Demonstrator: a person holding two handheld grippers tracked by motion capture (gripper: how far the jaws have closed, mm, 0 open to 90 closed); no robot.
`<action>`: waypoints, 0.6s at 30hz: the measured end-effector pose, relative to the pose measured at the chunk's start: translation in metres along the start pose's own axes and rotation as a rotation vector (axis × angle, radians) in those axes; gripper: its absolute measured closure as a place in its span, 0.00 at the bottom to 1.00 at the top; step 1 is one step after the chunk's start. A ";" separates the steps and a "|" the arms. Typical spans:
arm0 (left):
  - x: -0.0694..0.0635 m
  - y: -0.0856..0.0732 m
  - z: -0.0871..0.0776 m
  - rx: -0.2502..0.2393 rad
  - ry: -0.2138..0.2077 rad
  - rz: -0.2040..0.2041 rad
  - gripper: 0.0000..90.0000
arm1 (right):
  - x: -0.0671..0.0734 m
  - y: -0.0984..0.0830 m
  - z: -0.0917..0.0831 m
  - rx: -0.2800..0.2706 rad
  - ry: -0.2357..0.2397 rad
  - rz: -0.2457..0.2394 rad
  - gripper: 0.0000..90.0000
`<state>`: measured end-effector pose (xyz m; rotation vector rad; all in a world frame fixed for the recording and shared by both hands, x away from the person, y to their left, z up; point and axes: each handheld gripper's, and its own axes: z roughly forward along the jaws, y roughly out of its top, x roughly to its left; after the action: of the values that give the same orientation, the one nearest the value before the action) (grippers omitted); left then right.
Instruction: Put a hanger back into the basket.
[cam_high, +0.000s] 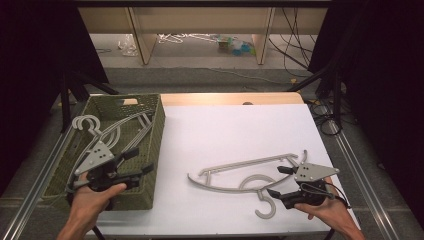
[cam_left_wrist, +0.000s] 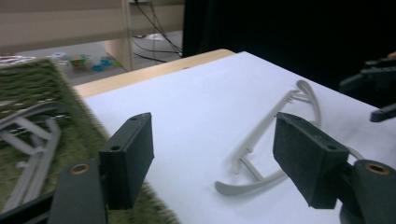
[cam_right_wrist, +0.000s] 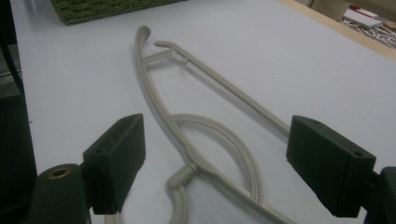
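A grey plastic hanger (cam_high: 245, 164) lies flat on the white table top (cam_high: 225, 125), its hook toward the front edge. My right gripper (cam_high: 278, 181) is just to the right of the hook, open, its jaws on either side of the hook's neck without touching it (cam_right_wrist: 219, 163). The hanger (cam_right_wrist: 163, 116) runs away between those jaws. Over the near right wall of the green woven basket (cam_high: 157, 125), my left gripper (cam_high: 142, 161) is open and holds nothing (cam_left_wrist: 217, 158). It points across the table at the hanger (cam_left_wrist: 312, 95). Several grey hangers (cam_high: 115, 132) lie in the basket.
The basket (cam_left_wrist: 42, 79) takes up the table's left side. The wooden table edge (cam_high: 230, 98) runs along the back. Beyond it are a floor with cables and a shelf frame. The other gripper (cam_left_wrist: 373, 93) shows at the right of the left gripper view.
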<state>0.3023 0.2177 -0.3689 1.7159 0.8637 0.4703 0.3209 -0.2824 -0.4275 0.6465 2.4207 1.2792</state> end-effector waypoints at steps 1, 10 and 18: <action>-0.005 -0.002 0.002 0.001 0.003 0.000 0.31 | 0.000 -0.001 -0.001 0.008 -0.002 0.004 0.22; -0.051 -0.016 0.021 0.029 -0.094 0.077 0.19 | -0.001 -0.005 -0.002 0.017 0.004 0.001 0.19; -0.064 -0.041 0.038 0.055 -0.107 0.094 0.18 | -0.004 -0.010 -0.002 0.029 0.005 0.000 0.20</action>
<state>0.2739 0.1505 -0.4121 1.8208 0.7270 0.4169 0.3211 -0.2903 -0.4344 0.6520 2.4477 1.2496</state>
